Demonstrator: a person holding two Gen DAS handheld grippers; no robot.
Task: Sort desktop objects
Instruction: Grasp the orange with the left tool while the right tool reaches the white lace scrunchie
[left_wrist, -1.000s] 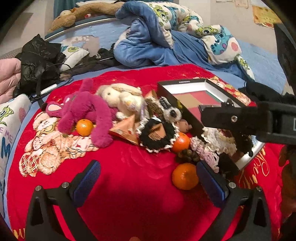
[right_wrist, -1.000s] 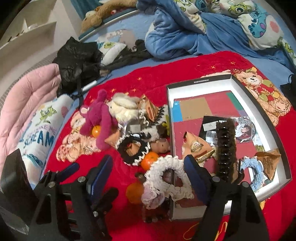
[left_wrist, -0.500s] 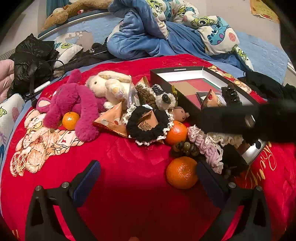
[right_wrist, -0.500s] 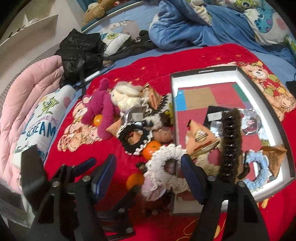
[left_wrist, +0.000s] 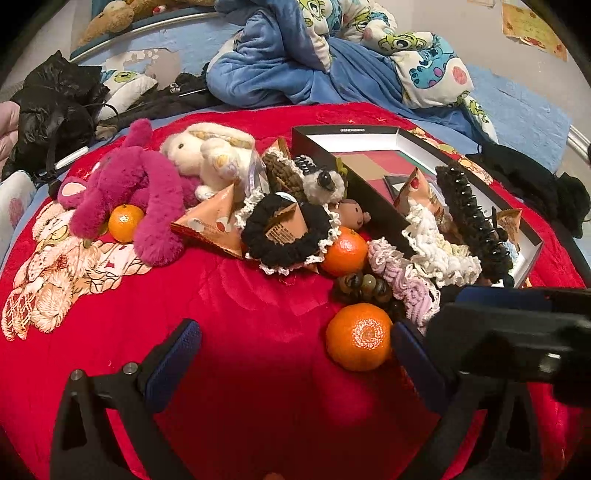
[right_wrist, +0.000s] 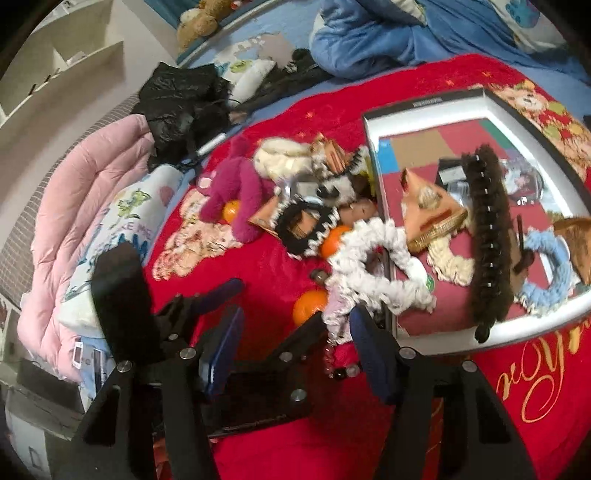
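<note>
My left gripper (left_wrist: 295, 365) is open low over the red blanket. A tangerine (left_wrist: 358, 336) lies just inside its right finger (left_wrist: 417, 362), untouched. My right gripper (right_wrist: 299, 350) hovers above the left one with its jaws closing. The tail of a pink scrunchie (right_wrist: 336, 314) hangs by its right finger, and no pad presses on it. A white scrunchie (right_wrist: 376, 258) drapes over the left wall of the black-and-white box (right_wrist: 424, 103). Inside the box lie a brown hair claw (right_wrist: 487, 236), a triangular snack packet (right_wrist: 428, 206) and a blue scrunchie (right_wrist: 550, 280).
Left of the box are piled a magenta plush (left_wrist: 140, 192), a white bunny (left_wrist: 207, 155), a black scrunchie (left_wrist: 288, 232), a bead bracelet (left_wrist: 365, 286) and two more tangerines (left_wrist: 345, 251). A blue duvet (left_wrist: 295, 66) and black bag (left_wrist: 51, 103) lie behind.
The right gripper's jaws have narrowed, and it has sunk towards the pink and white scrunchies. In the left view it dropped from mid right to lower right. The left gripper dipped slightly.
</note>
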